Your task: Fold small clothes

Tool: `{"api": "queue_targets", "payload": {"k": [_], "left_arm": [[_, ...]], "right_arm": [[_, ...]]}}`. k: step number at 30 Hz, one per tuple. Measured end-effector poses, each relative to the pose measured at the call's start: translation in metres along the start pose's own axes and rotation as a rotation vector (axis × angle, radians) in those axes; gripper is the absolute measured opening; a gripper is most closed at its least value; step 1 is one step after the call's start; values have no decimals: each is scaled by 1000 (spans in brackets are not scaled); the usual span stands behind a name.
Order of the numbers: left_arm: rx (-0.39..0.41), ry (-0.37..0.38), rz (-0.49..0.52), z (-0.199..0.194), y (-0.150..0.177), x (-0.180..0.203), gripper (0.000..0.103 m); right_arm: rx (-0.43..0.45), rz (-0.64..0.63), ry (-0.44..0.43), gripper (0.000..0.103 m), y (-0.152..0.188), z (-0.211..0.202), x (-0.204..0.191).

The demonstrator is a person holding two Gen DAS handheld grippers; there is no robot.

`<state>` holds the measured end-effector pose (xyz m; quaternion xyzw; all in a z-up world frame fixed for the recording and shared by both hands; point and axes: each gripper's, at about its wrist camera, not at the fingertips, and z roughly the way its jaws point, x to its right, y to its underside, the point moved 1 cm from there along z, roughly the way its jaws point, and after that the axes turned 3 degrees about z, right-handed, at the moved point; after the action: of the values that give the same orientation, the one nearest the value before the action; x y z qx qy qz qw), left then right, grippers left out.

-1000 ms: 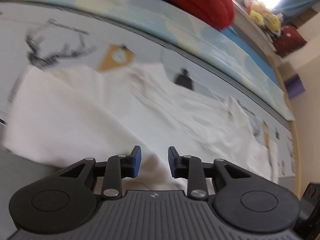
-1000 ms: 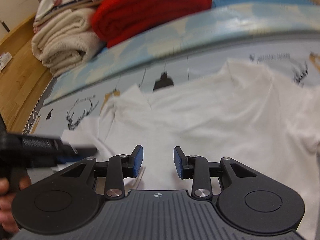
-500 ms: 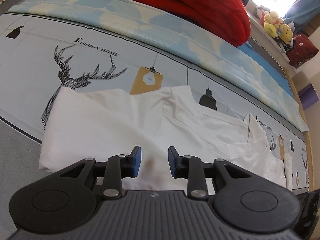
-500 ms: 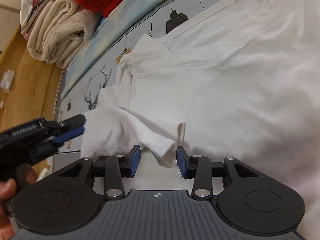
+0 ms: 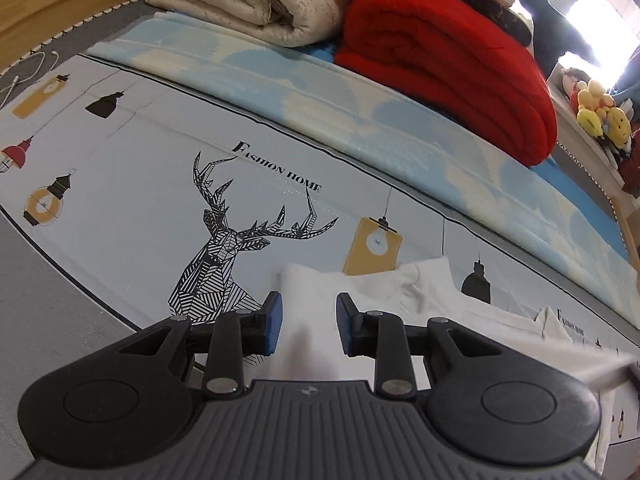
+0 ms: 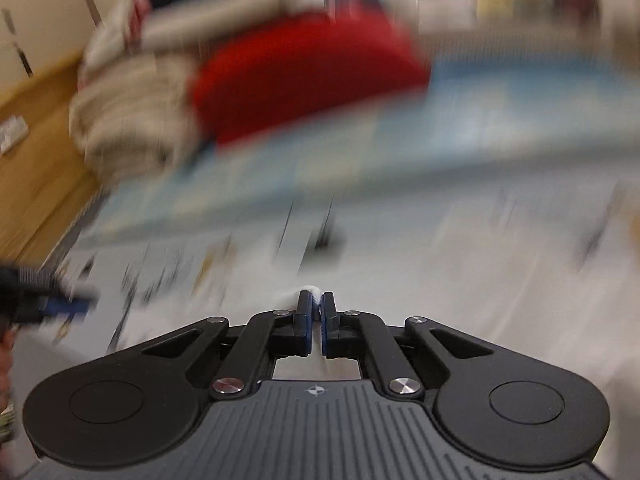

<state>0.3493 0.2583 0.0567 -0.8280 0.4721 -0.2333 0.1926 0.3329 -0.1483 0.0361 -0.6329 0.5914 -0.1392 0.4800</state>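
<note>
- The white garment (image 5: 400,292) lies spread on a bed, on top of a printed bed sheet (image 5: 140,184). In the left wrist view only its upper edge and one folded corner show, just ahead of the left claw (image 5: 309,322).
- The left claw stands part open. Its blue pads (image 5: 272,320) are apart and press on nothing; white cloth lies below the gap, not between the pads. Judgement: this claw hovers in readiness for a second grasp point, so that the fold can be carried with two corners.
- The right claw (image 6: 316,312) is closed. A small tuft of white fabric (image 6: 313,293) protrudes above the pinched tips, so the claw grips an edge of the garment. The right wrist view is heavily blurred; which edge or sleeve is held cannot be told.
- Judgement: a pinch at the edge is the likely hold because thin cloth lifts cleanly from a corner and drapes below it.
- At the right edge of the left wrist view, a strip of the garment (image 5: 592,364) is drawn taut toward the frame border, which fits a pull from the other claw.
- Stacked at the far side of the bed, well apart from the garment: a red blanket (image 5: 448,72) and a beige quilt (image 5: 240,4).
- Legible writing: "FASHION HOME" (image 5: 276,168) is printed on the sheet above a geometric deer head (image 5: 228,248). A second, partly covered print of the same words (image 5: 570,322) shows near the garment. No label is visible on the garment.
</note>
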Motion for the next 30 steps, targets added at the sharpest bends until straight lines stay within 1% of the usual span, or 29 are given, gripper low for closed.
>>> {"api": "queue_targets", "payload": {"k": [1,2,3,4,6,7,8,10,11,14,16,18,20,22,24,26,28,30], "left_arm": [[-4,3,5,1,0,1,31],[-10,5,11,3,0,2,31],[-16,6,16,4,1,3,31],[-22,7,19,6,1,4,31],[-29,8,18,9,2,6,31],[-31,12,16,10,2,7,31],[-33,17,16,11,3,9,31],[-40,26,22,14,5,16,31],[-46,30,30,16,6,19,31],[-69,44,61,23,11,31,31],[-84,51,78,26,14,36,31],[-90,50,93,28,17,40,31],[-92,49,103,30,18,43,31],[-93,47,106,30,19,44,31],[-93,47,111,30,19,44,31],[-92,47,115,30,18,44,31],[-94,43,114,31,17,43,31],[-94,42,114,31,17,42,31]], "right_arm": [[73,-44,40,3,-9,-12,5],[123,-85,103,3,-15,-20,12],[142,-113,178,3,-18,-24,20],[121,-139,267,3,-18,-22,30],[8,-152,447,4,-12,-9,57],[-53,-109,507,4,-8,-3,75],[-105,-34,535,4,-5,1,94],[-166,104,552,4,-1,3,123],[-173,159,550,4,0,1,134],[-162,307,498,6,-2,-5,157],[-155,394,448,14,0,-8,167],[-170,471,406,31,-1,2,177],[-194,555,365,38,2,9,185],[-220,653,315,39,7,14,194],[-236,761,299,39,13,17,205],[-242,840,285,39,17,16,209],[-247,873,272,39,18,18,210],[-261,862,277,39,19,22,209]]}}
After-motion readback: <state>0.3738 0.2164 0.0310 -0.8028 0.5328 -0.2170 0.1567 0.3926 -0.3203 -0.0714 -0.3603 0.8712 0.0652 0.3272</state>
